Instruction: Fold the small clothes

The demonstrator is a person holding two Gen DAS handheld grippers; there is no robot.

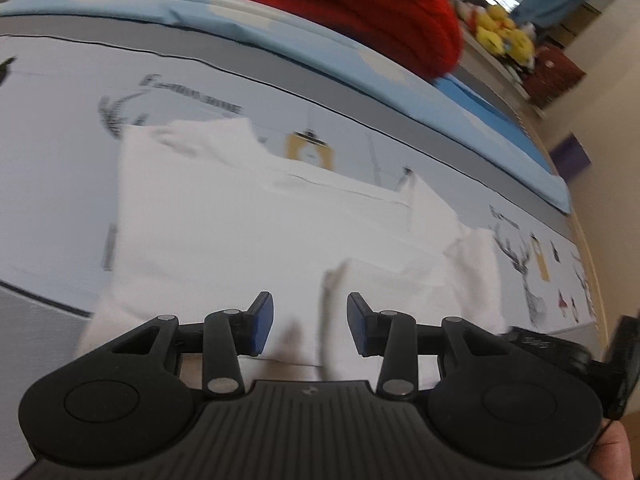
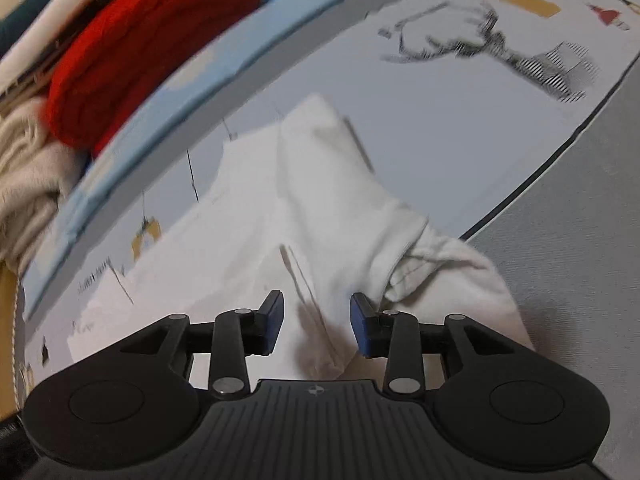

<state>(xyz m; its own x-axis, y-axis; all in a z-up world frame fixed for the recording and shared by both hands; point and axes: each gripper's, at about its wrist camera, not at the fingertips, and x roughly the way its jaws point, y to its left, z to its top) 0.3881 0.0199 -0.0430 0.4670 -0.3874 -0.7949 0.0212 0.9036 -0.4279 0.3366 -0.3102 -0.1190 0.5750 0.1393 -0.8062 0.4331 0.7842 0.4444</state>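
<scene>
A small white garment (image 1: 256,232) lies spread on a printed bed sheet (image 1: 60,152). My left gripper (image 1: 311,325) hovers low over its near edge, open; a raised fold of the cloth (image 1: 332,288) stands in the gap, and neither blue pad presses on it. In the right wrist view the same white garment (image 2: 304,200) runs away from me, with a rumpled, folded-over part (image 2: 448,268) at the right. My right gripper (image 2: 317,326) is open just above the cloth, and a seam passes under the gap between its pads.
A red knitted item (image 1: 372,12) and pale clothes (image 2: 28,168) are piled behind a light blue strip (image 1: 280,40). Yellow soft toys (image 1: 500,32) sit on a ledge at the far right. A grey surface (image 2: 568,240) borders the sheet. A black device (image 1: 560,348) lies at the right.
</scene>
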